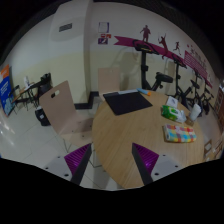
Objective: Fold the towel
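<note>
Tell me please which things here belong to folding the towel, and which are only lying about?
For the job:
- dark towel, flat on the far part of the wooden table
- gripper, fingers open, holding nothing, towel beyond them

Just lying about:
- colourful packets at the table's side
- green item behind them
- chair beside the table

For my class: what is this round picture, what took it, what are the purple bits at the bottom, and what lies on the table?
It comes from a wide-angle camera mounted on a hand-held gripper, a two-fingered tool a person carries. The purple bits are pads on its fingers, which are open and hold nothing. Ahead stands a round wooden table. On it lie a dark towel on the far side and colourful packets to the right. A chair stands beside the table on the left, with exercise machines by the far wall.
</note>
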